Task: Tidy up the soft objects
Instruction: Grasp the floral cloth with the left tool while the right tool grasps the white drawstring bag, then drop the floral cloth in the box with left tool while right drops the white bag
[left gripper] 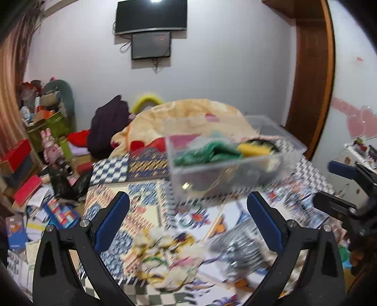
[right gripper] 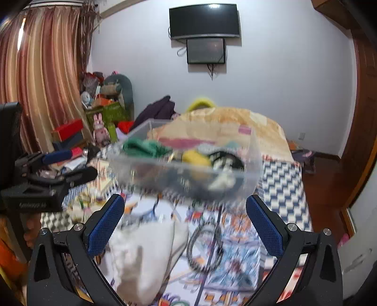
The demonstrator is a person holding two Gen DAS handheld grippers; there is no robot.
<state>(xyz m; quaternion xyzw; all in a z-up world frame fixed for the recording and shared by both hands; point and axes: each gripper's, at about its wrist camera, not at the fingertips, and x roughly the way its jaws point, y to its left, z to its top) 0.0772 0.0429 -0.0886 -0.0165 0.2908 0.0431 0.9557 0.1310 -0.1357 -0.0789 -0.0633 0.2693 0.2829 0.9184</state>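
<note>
- Risk: both views blurred, so a grab now could miss or shove the clear bin (left gripper: 226,162), already holding green cloth (left gripper: 209,153).
- Room: patterned bedspread (left gripper: 146,204), cluttered; two wall screens.
- White cloth (right gripper: 143,254) lies just under right gripper (right gripper: 186,226); jaws wide, empty.
- Left gripper (left gripper: 188,223): spread, empty, above floral scrap (left gripper: 165,256).

Both views are taken from behind wide-spread blue-padded fingers, low over the patterned bedspread (left gripper: 146,202), facing the wall television (right gripper: 204,21); the clear plastic box (left gripper: 226,162) close ahead is shared, seen from either side
</note>
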